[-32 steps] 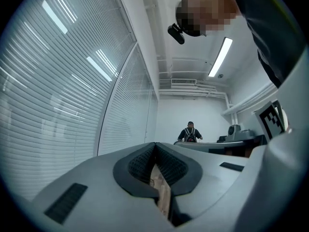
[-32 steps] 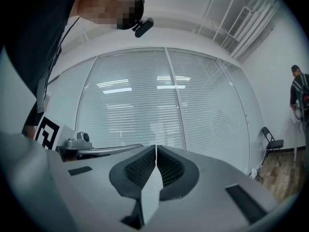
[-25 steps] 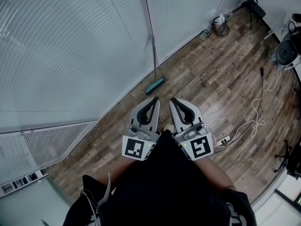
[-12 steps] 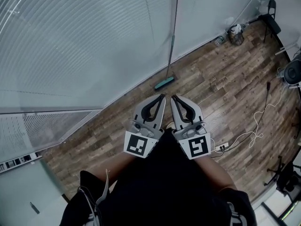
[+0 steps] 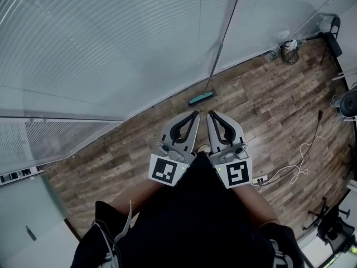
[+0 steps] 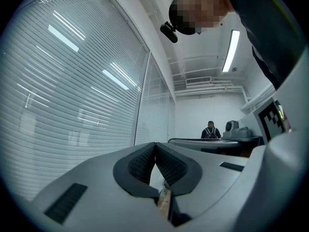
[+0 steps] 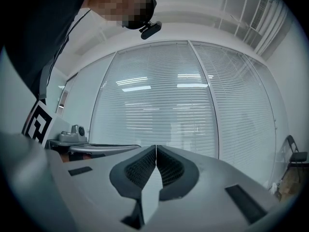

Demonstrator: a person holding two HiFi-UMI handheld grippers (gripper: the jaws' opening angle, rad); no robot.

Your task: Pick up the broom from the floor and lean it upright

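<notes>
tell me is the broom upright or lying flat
Upright: the broom stands on its teal head, handle leaning on the glass wall.

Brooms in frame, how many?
1. The broom leans upright against the glass wall, its teal head on the wood floor. No other is visible; some could be out of frame.

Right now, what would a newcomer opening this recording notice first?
The left gripper and right gripper sit side by side at the centre of the head view, both shut and empty. Just beyond their tips the broom stands upright against the blind-covered glass wall, its teal head on the wooden floor.
</notes>
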